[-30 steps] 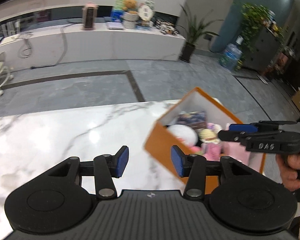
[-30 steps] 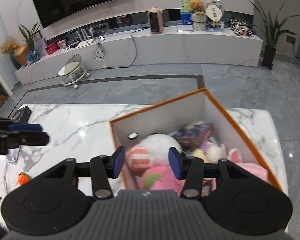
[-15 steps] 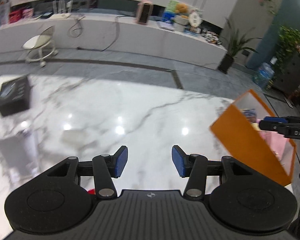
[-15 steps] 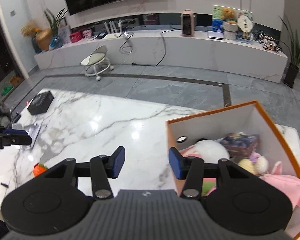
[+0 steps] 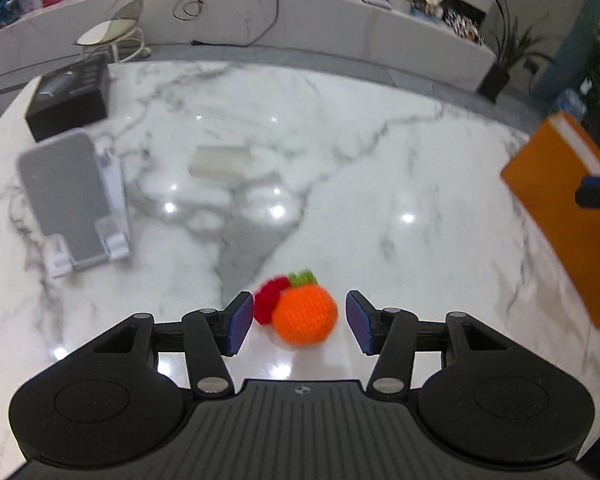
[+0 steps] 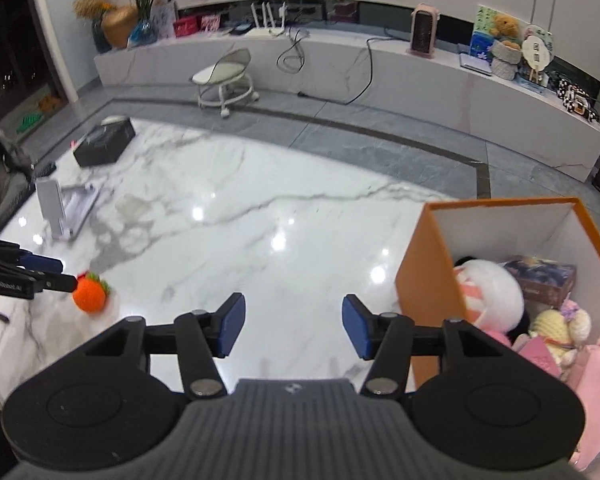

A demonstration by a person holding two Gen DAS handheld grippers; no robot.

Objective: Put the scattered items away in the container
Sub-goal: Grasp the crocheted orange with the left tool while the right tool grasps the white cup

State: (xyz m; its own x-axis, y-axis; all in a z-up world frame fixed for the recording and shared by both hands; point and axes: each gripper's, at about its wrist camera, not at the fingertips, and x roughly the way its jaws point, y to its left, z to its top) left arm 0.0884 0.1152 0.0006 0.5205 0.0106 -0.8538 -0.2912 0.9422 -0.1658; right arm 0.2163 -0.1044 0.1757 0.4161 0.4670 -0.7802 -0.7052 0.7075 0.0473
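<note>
Your left gripper (image 5: 296, 322) is the nearer one. The knitted orange toy (image 5: 304, 316) lies on the table (image 5: 340, 160) between its opening jaws, nearer the left pad, with a clear gap at the right pad; neither presses it. Its red and green trim points away from you. Your right gripper (image 6: 292, 324), jaws opening and empty, hangs beside the box (image 6: 420, 280).

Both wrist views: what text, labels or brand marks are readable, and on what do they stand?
"GenRobot.AI", roughly, small and soft: on the side of the left tool, seen from the right wrist.
Small emblem on each tool's own housing: a mark, not letters.
Print on the black box, the dark box inside the orange container, and the shelf cards: too blurred to read.
</note>
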